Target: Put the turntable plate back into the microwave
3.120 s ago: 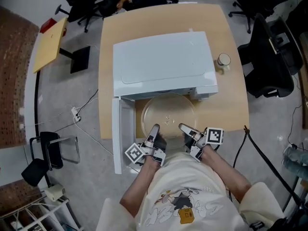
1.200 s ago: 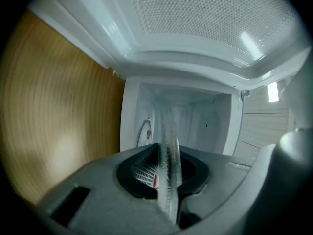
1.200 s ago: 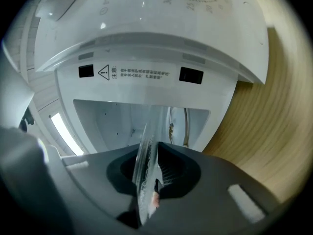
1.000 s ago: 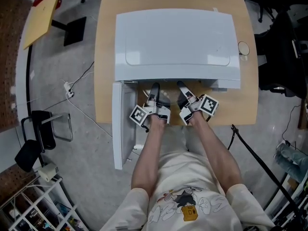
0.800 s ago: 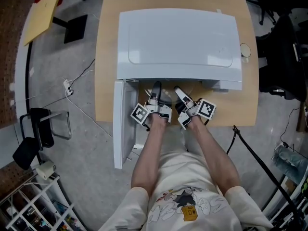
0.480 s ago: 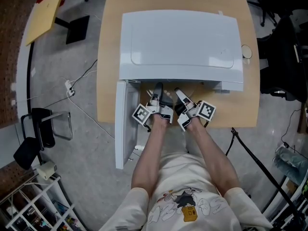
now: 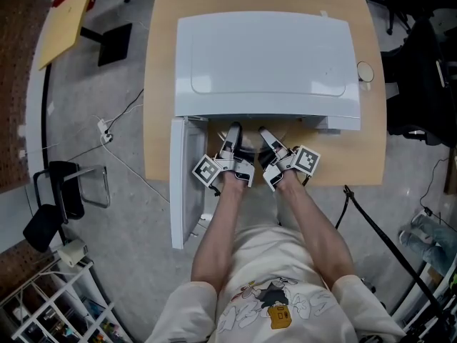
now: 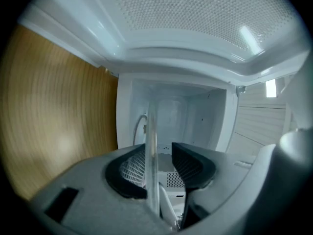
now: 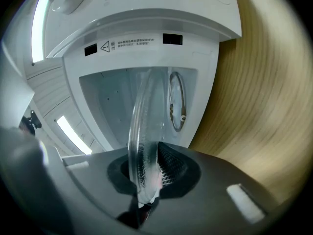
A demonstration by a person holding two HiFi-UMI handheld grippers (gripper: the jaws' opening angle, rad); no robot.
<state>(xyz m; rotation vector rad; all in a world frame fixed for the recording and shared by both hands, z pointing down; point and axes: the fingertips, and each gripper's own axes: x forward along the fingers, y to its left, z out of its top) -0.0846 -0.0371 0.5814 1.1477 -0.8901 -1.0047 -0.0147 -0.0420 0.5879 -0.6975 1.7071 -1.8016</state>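
The white microwave (image 7: 265, 56) stands on a wooden table (image 7: 161, 84) with its door (image 7: 180, 184) swung open to the left. Both grippers reach level into its mouth. The clear glass turntable plate (image 9: 146, 111) is inside the cavity, above the roller ring (image 9: 176, 102), and the microwave's top hides it in the head view. My right gripper (image 9: 146, 173) is shut on the plate's rim, and its jaws have just been closing on it. My left gripper (image 8: 161, 160) has just been opening. The plate's edge (image 8: 151, 131) stands between its jaws with a gap on one side.
A small cup (image 7: 365, 71) stands on the table right of the microwave. Dark office chairs (image 7: 418, 70) crowd the right side. A cable (image 7: 125, 170) runs across the floor at the left, near a small chair (image 7: 64, 191).
Three seconds ago the plate lay in front of the microwave between both grippers; now it is inside the cavity. Over the last second the hands have hardly moved.
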